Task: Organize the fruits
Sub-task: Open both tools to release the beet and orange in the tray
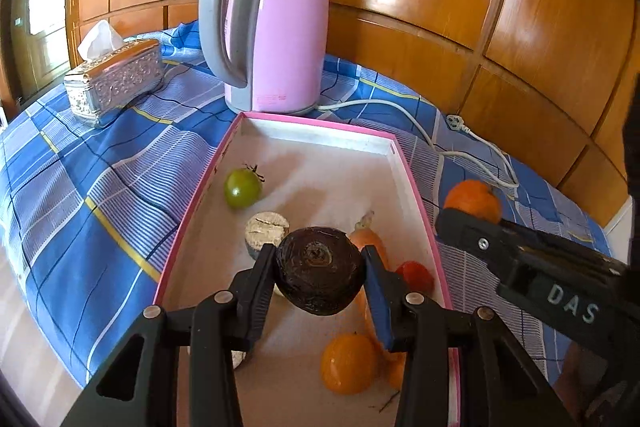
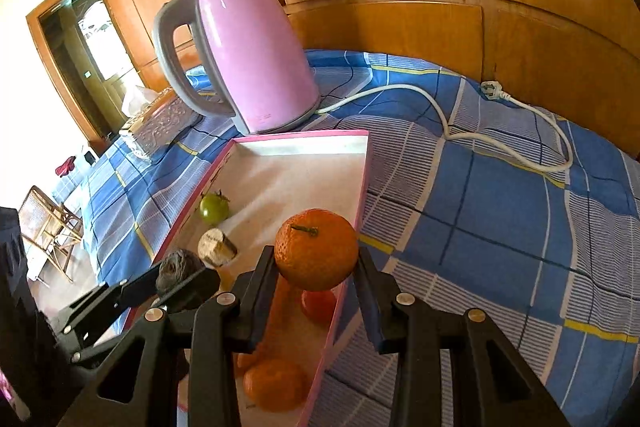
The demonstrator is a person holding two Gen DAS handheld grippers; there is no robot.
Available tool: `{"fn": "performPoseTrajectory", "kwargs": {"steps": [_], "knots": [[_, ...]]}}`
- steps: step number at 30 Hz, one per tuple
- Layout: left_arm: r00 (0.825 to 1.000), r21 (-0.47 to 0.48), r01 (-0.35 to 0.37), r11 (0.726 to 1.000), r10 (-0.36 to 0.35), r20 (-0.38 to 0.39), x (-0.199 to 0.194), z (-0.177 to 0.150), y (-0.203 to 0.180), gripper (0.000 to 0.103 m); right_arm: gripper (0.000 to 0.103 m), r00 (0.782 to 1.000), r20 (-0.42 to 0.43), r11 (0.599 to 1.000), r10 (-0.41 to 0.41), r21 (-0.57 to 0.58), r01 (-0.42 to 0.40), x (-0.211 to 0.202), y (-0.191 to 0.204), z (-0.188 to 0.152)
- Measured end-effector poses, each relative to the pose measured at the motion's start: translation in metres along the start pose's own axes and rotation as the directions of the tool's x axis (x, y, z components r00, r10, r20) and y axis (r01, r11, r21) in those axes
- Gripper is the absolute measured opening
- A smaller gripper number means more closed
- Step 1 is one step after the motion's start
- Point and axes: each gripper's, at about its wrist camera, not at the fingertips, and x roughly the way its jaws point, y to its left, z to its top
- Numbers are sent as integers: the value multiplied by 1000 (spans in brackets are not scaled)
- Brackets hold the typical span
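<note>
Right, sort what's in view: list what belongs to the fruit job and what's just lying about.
Job:
left gripper holding dark round fruit
right gripper holding orange
pink-rimmed tray
green tomato
yellow fruit

Lying about:
pink kettle
white cord
tissue box

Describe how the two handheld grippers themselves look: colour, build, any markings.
Both are matte black plastic. The left gripper has two flat jaws on angular linkage arms joined by round silver pivot pins; one jaw's inner face is lined blue. The right gripper is built the same way, and from the left wrist view its side bears raised white letters "DAS" and a silver screw. No cables or sleeves show.
</note>
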Motion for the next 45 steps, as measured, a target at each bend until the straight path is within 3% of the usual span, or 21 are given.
{"fn": "performPoseTrajectory", "kwargs": {"steps": [16, 21, 45], "knots": [[999, -23, -9, 1000, 8, -37, 20, 2, 5, 44, 39, 999, -52, 999, -15, -43, 13, 38, 9, 18], [1000, -17, -7, 1000, 6, -28, 18, 1, 5, 52, 40, 997, -81, 999, -18, -45, 14, 46, 10, 11], [999, -23, -37, 999, 37, 16, -18, -15, 5, 54, 42, 999, -12, 999, -32, 35, 32, -1, 2, -11]]}}
